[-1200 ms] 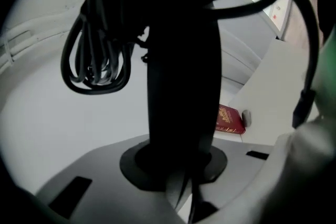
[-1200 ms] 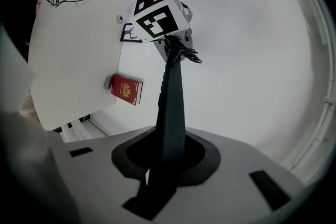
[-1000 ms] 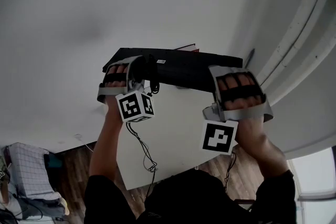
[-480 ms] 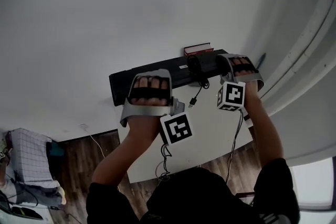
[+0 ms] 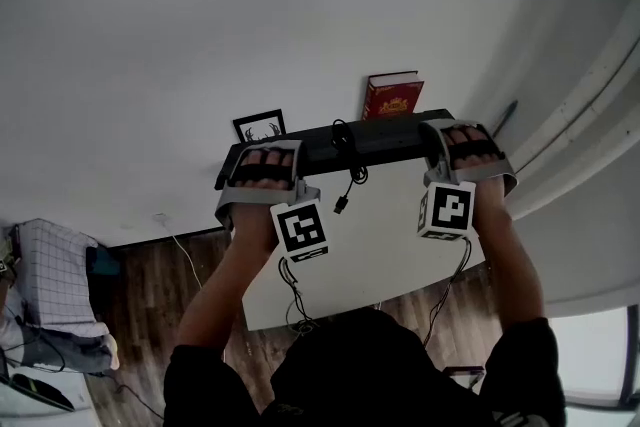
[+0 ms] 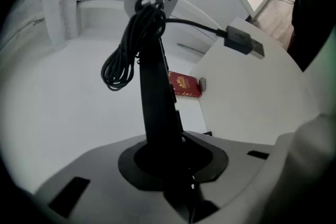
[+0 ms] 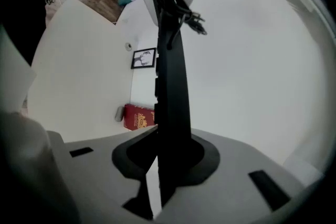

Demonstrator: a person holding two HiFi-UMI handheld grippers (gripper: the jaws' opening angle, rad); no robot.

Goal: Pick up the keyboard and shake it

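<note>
**Keyboard Held Aloft by Both Ends**

The red book point(image 5: 392, 96) at the tabletop's point(image 5: 380, 255) far edge bore gold print too small to read. Both arms stretched forward, one to each side. The left gripper point(image 5: 262, 165) and right gripper point(image 5: 468, 150) each had their jaws clamped on one end of the black keyboard point(image 5: 385, 137). It was held roughly level above that far edge, its cable point(image 5: 348, 177) dangling.
</note>
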